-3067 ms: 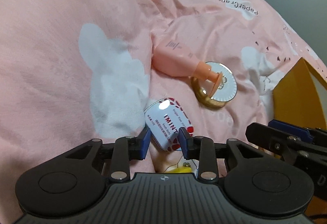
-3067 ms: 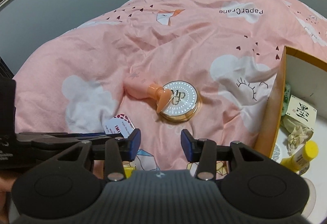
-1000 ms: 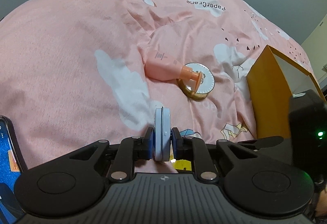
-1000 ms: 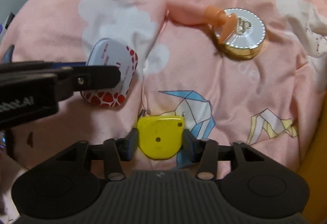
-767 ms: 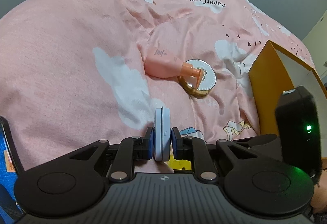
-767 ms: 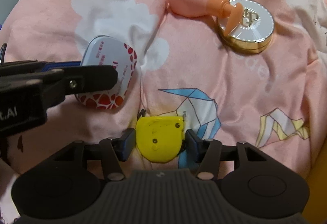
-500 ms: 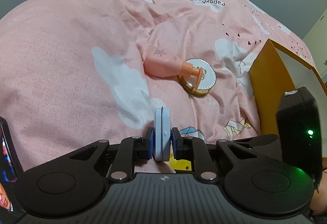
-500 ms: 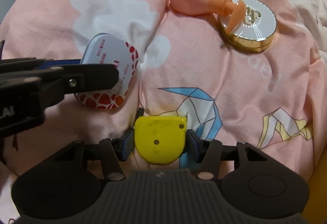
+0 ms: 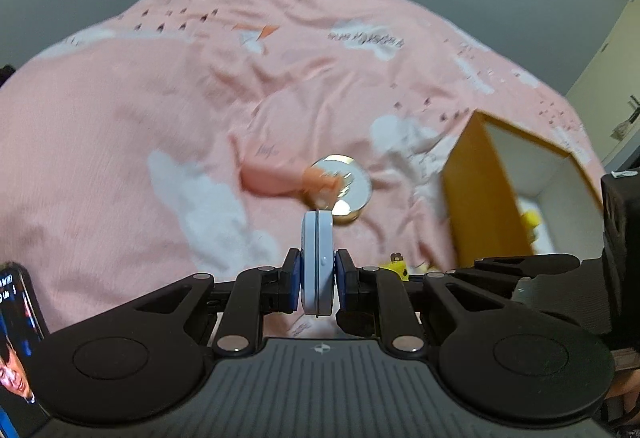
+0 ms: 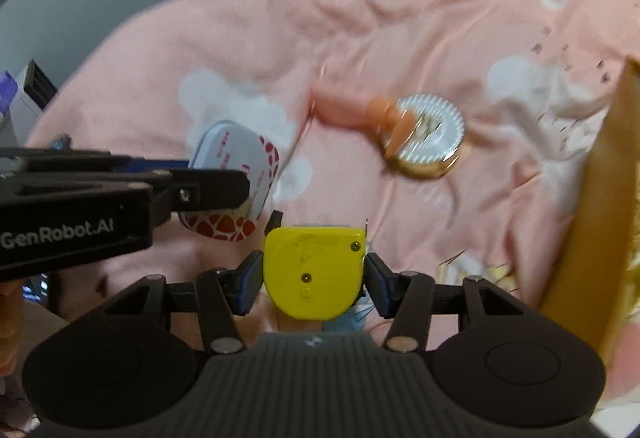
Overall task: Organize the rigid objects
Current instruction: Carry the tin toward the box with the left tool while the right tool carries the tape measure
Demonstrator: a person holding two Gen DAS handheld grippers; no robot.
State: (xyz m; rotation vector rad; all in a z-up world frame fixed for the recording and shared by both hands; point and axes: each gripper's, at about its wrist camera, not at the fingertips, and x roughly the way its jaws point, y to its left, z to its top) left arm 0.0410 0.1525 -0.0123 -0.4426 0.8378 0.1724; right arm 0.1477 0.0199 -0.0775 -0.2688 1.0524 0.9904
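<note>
The left gripper (image 9: 317, 276) is clamped on a mint tin (image 9: 317, 258), which stands on edge between the blue pads, its seam facing the camera. In the right wrist view the same tin (image 10: 240, 174) shows its white lid with red patches, held above the bed by the left gripper (image 10: 240, 182).

The right gripper (image 10: 314, 274) is closed on a yellow tape measure (image 10: 314, 270); both pads press its flat sides, and it is off the cover.

On the pink duvet (image 9: 120, 118), printed with white clouds, lies a pink pump bottle (image 9: 276, 178) on its side, its orange nozzle resting on a round gold compact (image 9: 346, 186). Both are blurred.

To the right stands an open orange box (image 9: 476, 198) with a white inside; something yellow lies in it, too blurred to tell. A phone (image 9: 16, 338) with a lit screen shows at the lower left edge of the left wrist view.
</note>
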